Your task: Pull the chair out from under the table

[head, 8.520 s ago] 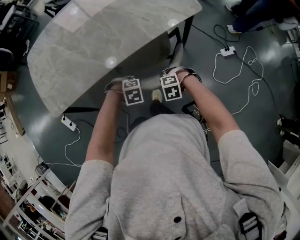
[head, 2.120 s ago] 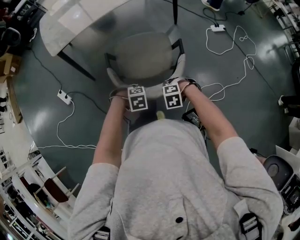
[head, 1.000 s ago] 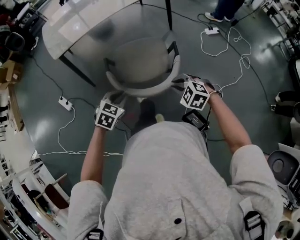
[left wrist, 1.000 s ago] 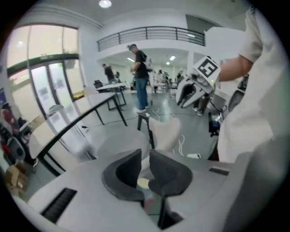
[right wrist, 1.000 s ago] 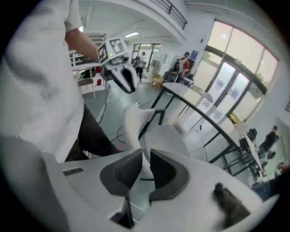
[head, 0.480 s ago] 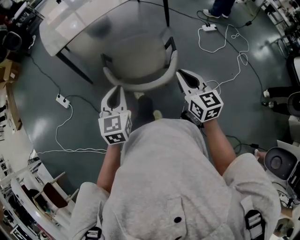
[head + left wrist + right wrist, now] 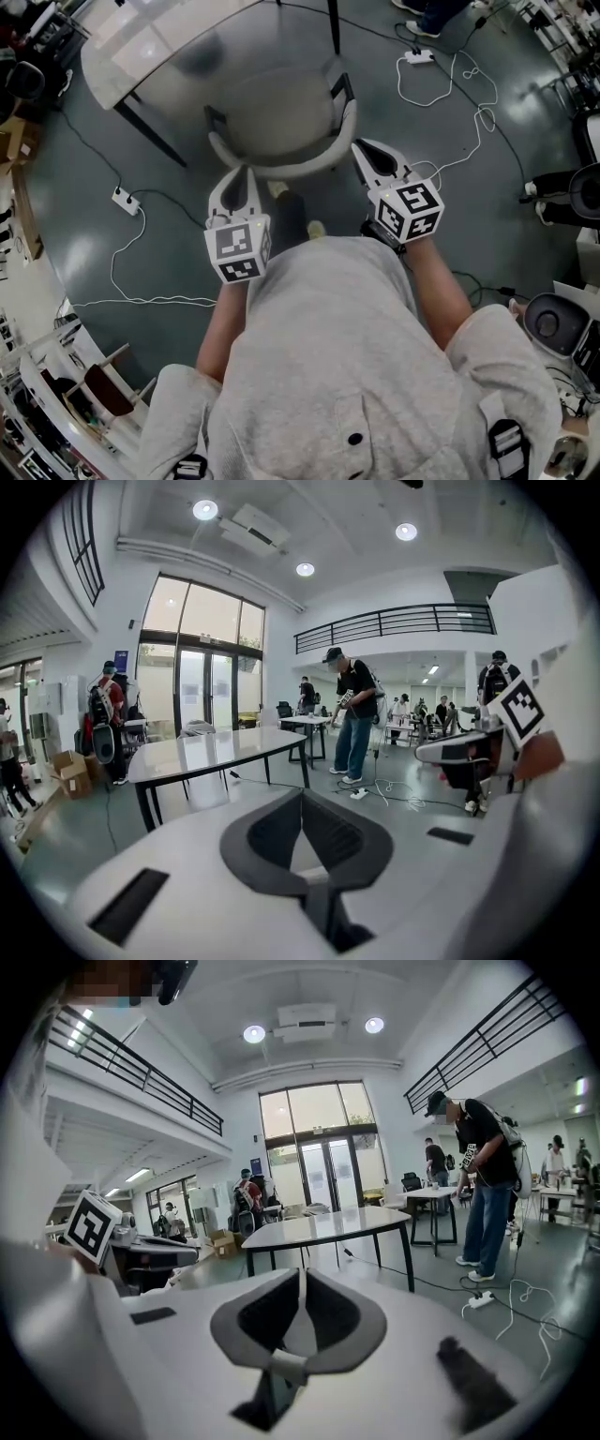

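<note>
The pale grey chair (image 7: 279, 120) stands on the dark floor, out from under the light stone-topped table (image 7: 159, 42), which also shows in the left gripper view (image 7: 211, 750) and the right gripper view (image 7: 323, 1226). Its curved backrest (image 7: 281, 170) faces me. My left gripper (image 7: 247, 172) hovers just off the backrest's left end, shut and holding nothing; its jaws (image 7: 302, 797) meet. Off the backrest's right end, my right gripper (image 7: 360, 148) is shut and empty too, with its tips together (image 7: 300, 1277). Neither touches the chair.
White cables and power strips (image 7: 122, 199) (image 7: 419, 56) lie on the floor on both sides of the chair. Black table legs (image 7: 150, 133) stand beside it. A person (image 7: 356, 712) stands by another table further off. Shelving (image 7: 84, 389) is at lower left.
Over the last second both grippers lifted away from the ends of the backrest, rolled upright and shut. The chair, dragged out from under the table earlier, stays put.
</note>
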A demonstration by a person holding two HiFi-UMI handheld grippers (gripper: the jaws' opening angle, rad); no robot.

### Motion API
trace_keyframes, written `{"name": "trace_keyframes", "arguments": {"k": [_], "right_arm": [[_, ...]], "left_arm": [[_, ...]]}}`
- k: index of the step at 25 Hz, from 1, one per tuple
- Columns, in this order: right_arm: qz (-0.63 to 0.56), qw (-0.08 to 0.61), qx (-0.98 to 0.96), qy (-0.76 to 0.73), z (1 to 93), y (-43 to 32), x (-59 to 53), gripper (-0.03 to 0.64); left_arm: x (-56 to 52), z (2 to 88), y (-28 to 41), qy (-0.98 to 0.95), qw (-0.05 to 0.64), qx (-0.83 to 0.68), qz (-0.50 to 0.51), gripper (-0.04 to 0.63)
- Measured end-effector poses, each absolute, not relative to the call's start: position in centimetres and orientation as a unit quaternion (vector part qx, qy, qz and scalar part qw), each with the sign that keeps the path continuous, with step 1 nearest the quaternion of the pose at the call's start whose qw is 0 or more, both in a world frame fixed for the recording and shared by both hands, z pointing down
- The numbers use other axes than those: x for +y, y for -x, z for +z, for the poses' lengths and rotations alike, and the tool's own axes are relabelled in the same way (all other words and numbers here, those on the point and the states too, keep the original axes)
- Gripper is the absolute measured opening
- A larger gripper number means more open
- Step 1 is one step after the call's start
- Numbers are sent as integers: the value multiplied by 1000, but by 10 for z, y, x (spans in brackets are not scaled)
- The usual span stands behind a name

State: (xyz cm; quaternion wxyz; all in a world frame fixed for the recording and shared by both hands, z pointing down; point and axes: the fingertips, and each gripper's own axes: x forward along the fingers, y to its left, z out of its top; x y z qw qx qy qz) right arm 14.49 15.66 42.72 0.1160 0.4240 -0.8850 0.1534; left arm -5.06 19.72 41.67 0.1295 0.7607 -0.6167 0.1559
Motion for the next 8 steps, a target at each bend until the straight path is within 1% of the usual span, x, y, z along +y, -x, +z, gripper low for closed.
{"name": "trace_keyframes", "arguments": {"k": [8], "right_arm": [[145,122,-890,-414,431,-135,154,38]], "left_arm": [[196,423,54,-762,137,-616,144,15]]}}
